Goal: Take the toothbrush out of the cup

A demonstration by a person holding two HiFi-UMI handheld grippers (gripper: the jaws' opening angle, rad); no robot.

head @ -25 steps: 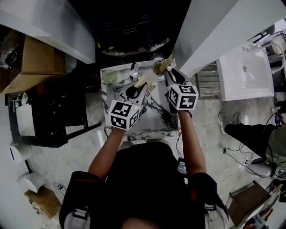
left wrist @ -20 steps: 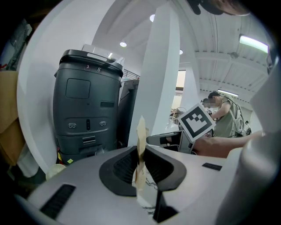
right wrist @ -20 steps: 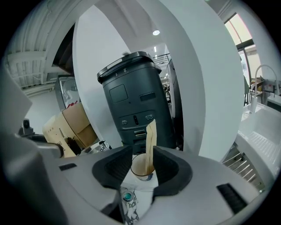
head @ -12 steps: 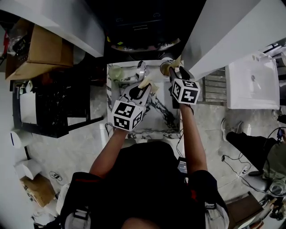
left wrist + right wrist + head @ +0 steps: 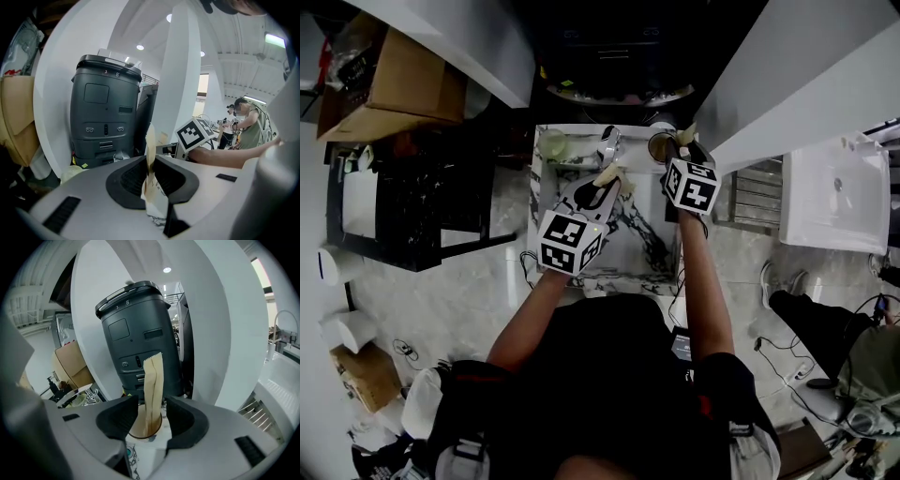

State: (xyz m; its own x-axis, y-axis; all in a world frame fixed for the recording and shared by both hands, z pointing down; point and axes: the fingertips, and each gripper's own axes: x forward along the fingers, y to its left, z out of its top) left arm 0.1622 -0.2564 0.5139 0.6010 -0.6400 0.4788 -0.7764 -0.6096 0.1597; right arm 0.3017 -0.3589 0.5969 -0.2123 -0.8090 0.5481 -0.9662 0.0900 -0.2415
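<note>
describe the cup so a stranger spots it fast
Find the small marble-patterned table before the dark grey machine. At its far right corner stands the brown cup. Alone among the items along that edge, it holds an upright tan paper packet.
</note>
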